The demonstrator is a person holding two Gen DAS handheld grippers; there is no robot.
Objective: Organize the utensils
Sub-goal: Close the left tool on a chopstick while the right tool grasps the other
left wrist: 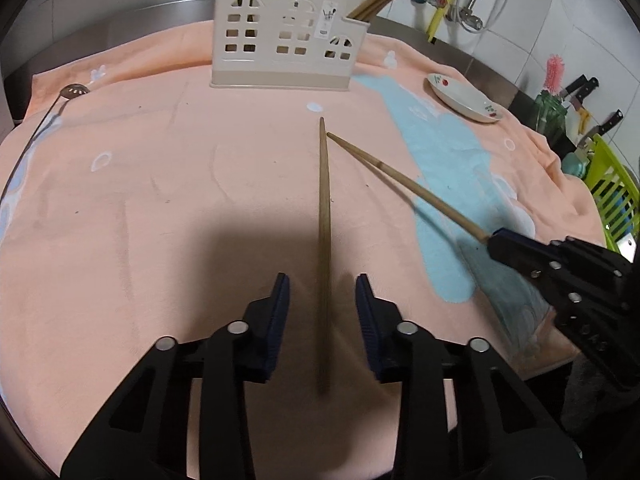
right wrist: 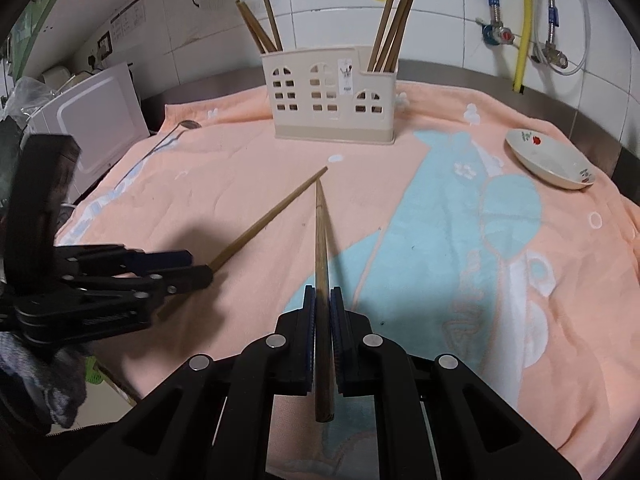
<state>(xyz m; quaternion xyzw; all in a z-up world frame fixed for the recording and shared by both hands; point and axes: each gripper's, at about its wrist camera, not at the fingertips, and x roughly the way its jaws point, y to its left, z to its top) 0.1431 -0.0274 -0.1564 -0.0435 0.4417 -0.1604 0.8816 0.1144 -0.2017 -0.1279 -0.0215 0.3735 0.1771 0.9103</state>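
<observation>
Left gripper (left wrist: 322,292) released, straddling long brown wooden chopstick (left wrist: 323,216), axis pointing toward beige plastic utensil holder (left wrist: 280,40). Right gripper (right wrist: 322,300) clenched on second chopstick (right wrist: 322,232).

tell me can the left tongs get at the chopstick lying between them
Probably yes: the left tongs already straddle the chopstick on the towel, pads not yet pressing it, and nothing blocks them. The right tongs hold the other chopstick off to the side.

Matt wooden chopsticks (left wrist: 323,216), fuzzy cloth towel (left wrist: 160,184), smooth plastic holder (left wrist: 284,40), glossy ceramic dish (left wrist: 464,98).
</observation>
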